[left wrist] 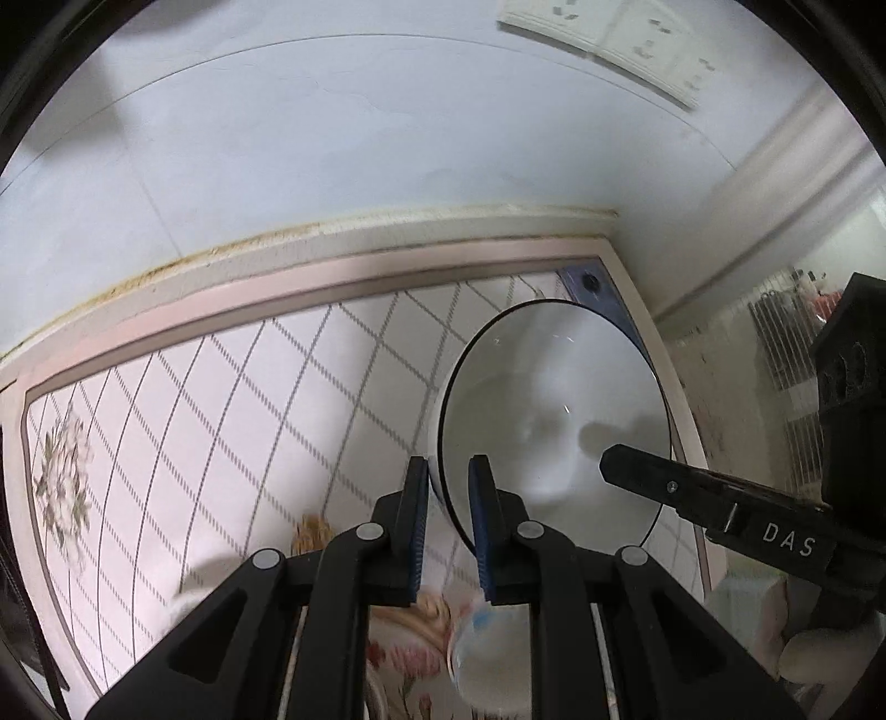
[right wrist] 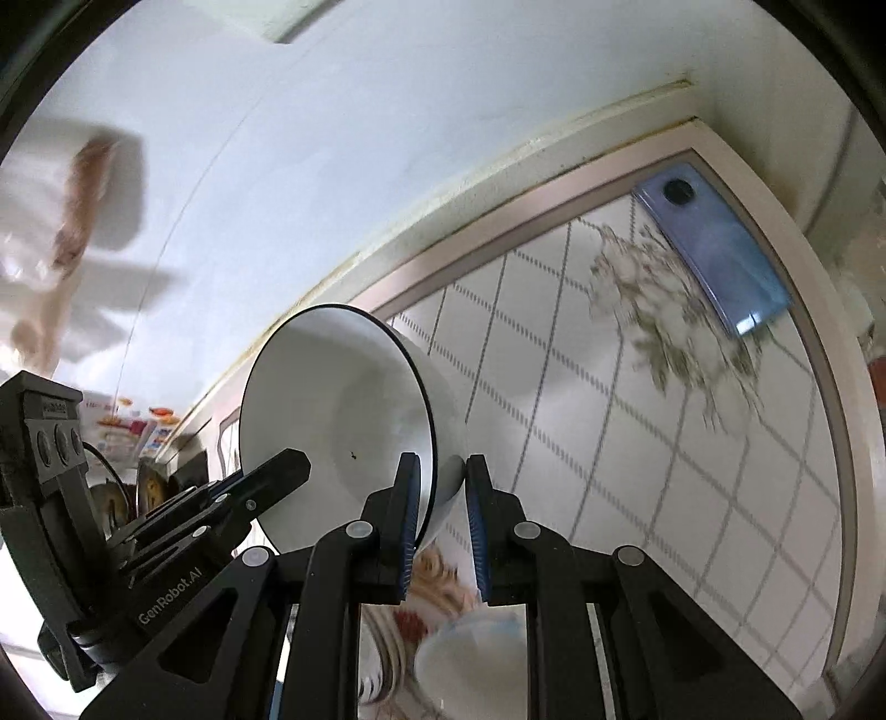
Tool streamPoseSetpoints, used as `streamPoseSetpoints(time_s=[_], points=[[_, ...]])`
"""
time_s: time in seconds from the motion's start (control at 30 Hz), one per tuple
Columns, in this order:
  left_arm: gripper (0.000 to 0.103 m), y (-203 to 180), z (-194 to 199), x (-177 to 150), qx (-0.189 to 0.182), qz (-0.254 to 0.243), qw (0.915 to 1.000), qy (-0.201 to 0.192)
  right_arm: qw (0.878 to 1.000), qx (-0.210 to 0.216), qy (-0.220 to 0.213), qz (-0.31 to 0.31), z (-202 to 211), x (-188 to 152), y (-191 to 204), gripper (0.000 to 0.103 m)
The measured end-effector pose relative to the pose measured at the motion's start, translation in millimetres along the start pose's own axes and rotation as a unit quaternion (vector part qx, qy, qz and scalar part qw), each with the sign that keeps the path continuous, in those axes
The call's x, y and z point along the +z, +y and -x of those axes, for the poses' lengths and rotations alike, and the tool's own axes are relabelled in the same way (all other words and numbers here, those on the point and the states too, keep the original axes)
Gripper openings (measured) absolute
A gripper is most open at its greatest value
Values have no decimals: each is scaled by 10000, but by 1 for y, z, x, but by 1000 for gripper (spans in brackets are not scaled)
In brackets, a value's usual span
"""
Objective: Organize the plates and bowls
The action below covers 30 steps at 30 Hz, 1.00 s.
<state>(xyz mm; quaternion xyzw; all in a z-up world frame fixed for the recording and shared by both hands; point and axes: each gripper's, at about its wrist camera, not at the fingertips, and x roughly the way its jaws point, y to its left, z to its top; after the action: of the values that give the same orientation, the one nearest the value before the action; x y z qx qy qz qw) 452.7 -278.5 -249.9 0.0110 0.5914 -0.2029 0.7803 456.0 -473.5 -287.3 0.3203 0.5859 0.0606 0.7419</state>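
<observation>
Patterned table (left wrist: pixel 232 387), phone (right wrist: pixel 714 255) on it

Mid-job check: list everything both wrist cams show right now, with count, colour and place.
bowl: 1, white with dark rim, held tilted above the table, each gripper pinching its rim from opposite sides.
second bowl: 1, white with bluish rim, low under the grippers, partly hidden.
phone: 1, blue, at the table's far corner.
table: 1, white grid pattern with floral prints, pinkish border, against the wall.
wall sockets: white, on the wall above.
wire rack: pale, far right, blurred.
left gripper: black, blue pads, shut on the rim.
right gripper: black, blue pads, shut on the rim.
</observation>
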Motion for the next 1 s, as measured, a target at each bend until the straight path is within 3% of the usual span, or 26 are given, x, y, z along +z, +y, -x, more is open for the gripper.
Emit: streamPoseSetpoints(time_s=[0.3,0.5,1.0], points=[[13,-17,13,-68,-60,-233,9995,213,9999,-80,122,-14,29,-93,-13,18],[13,-25,4,-97,-51,-333,9986,409,9992,-198,323,-85,23,-139,-32,18],[12,-27,-39,-124,177,-466,9955,810,9959,-567,693,-128,-14,-164,-61,18]])
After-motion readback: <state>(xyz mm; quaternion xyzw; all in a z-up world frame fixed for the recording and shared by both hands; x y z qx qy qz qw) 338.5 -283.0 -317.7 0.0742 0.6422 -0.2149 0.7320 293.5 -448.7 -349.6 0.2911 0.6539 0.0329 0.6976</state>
